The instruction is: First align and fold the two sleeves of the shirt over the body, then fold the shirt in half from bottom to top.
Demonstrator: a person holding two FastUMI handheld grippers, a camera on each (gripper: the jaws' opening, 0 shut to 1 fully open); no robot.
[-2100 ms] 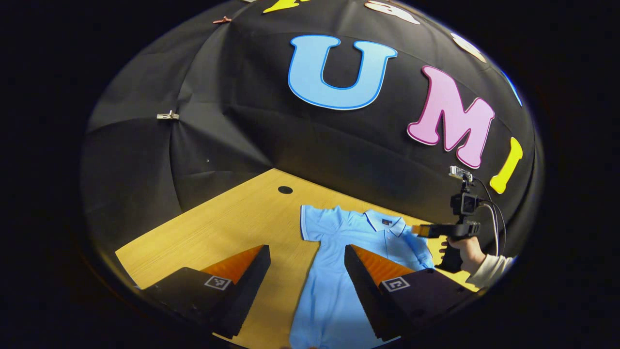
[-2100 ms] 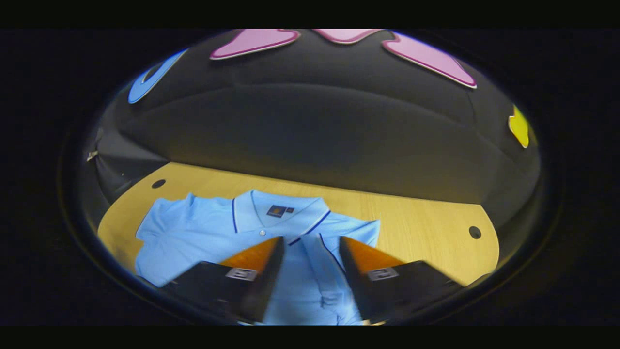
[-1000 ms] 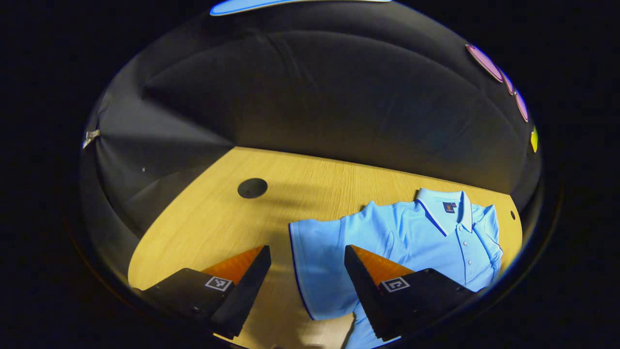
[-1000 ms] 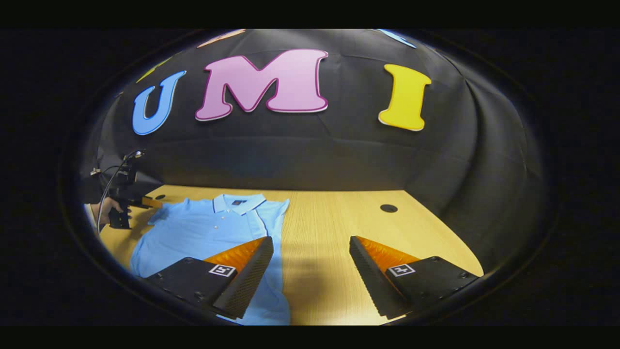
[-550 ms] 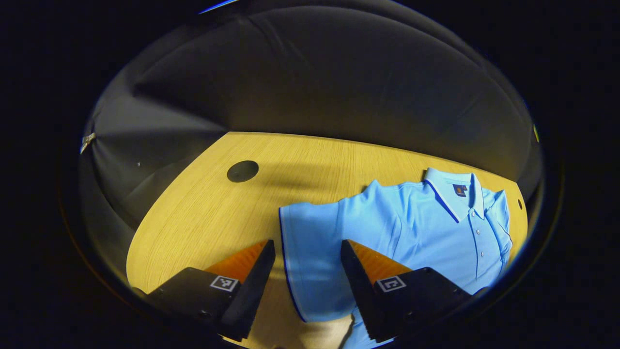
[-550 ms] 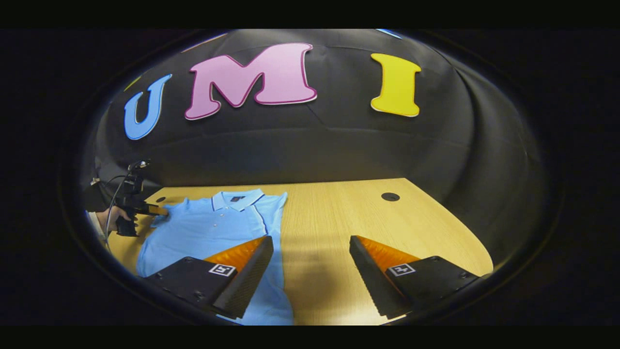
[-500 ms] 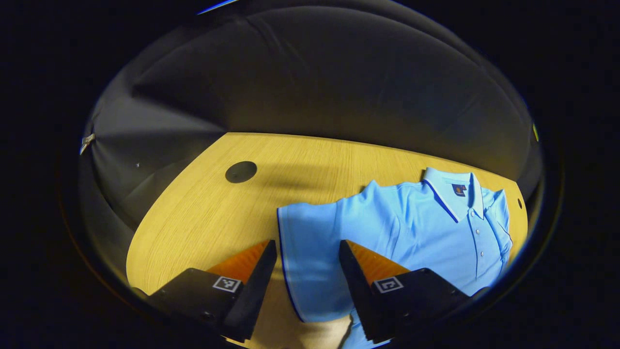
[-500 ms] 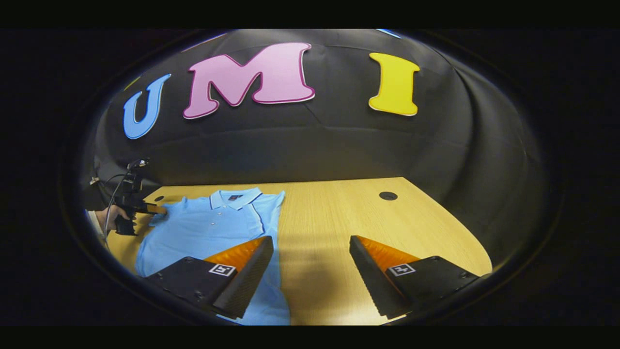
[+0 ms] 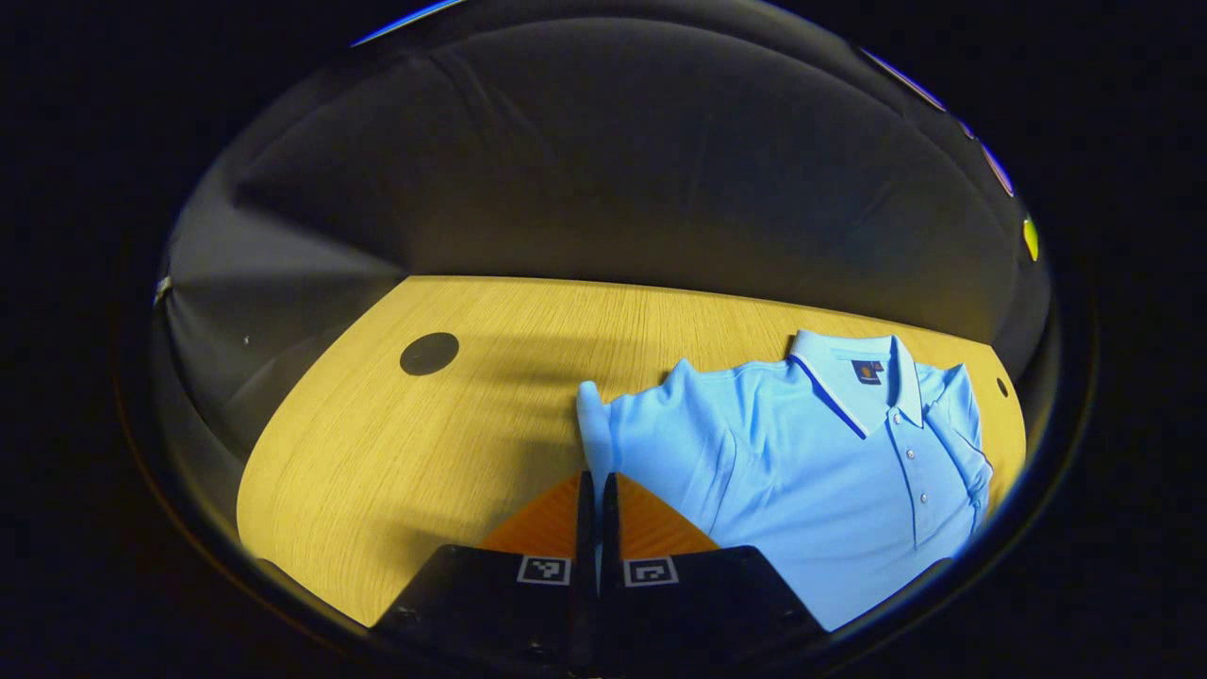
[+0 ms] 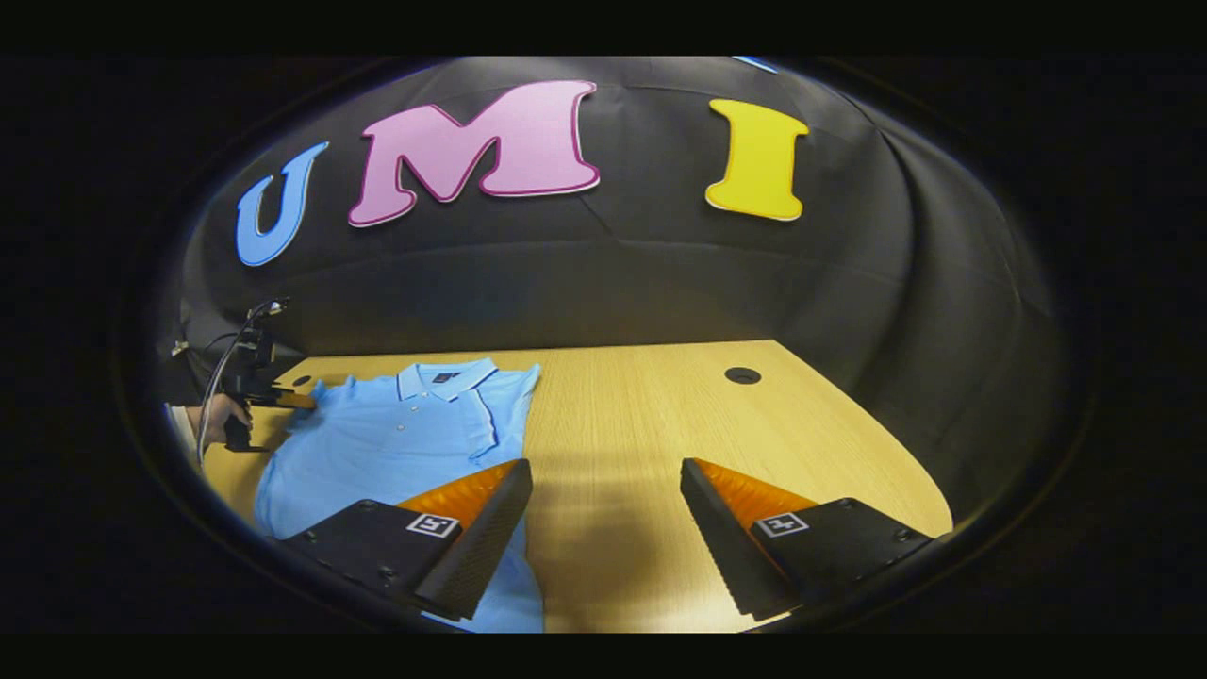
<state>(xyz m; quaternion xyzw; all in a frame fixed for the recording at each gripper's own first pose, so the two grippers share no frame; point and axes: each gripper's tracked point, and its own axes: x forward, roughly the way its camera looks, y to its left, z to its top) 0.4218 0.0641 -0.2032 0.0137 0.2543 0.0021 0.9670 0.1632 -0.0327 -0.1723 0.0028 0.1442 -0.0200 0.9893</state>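
L gripper [image 9: 592, 490] had its jaws pinched on the shirt's [image 9: 811, 471] left sleeve [image 9: 594, 424] edge — prob. to fold it over the body. R gripper [image 10: 603, 514] hung w/ jaws spread over the table [image 10: 660, 424], waiting.

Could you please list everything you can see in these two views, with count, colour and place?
polo shirt: one, light blue with dark trim, lying flat on the table, collar toward the wall.
left sleeve: one, light blue, bunched and pinched at its edge.
table: one, light wood, with round dark holes near the back.
booth wall: one, black cloth, behind the table.
hand: one, holding the left gripper at the shirt's far side in the right gripper view.
left gripper: one, shut on the left sleeve.
right gripper: one, open, above the table beside the shirt.
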